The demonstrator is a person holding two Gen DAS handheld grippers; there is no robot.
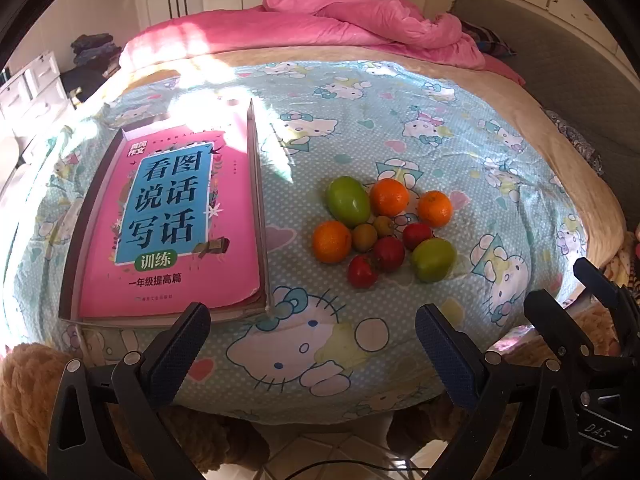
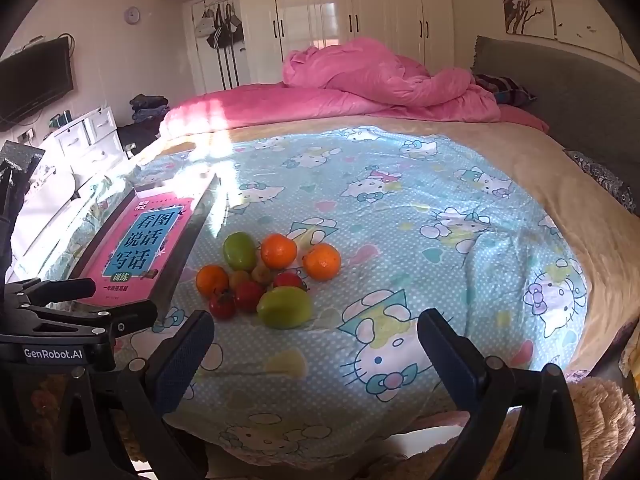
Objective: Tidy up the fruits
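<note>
Left gripper (image 1: 312, 344): jaws wide apart, nothing between them, at the near bed edge. Right gripper (image 2: 316, 350): likewise spread and empty. Fruit cluster (image 1: 384, 232): on the cartoon-print sheet (image 1: 360, 128), ahead of both; slightly right of the left gripper, slightly left of the right, whose nearest piece is a green fruit (image 2: 285, 306). Boxed pink book (image 1: 172, 224): left of the cluster, apart.

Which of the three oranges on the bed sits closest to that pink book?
The orange at the left edge of the fruit pile, beside the small brownish fruit. The other two oranges lie farther right of the pink book.
</note>
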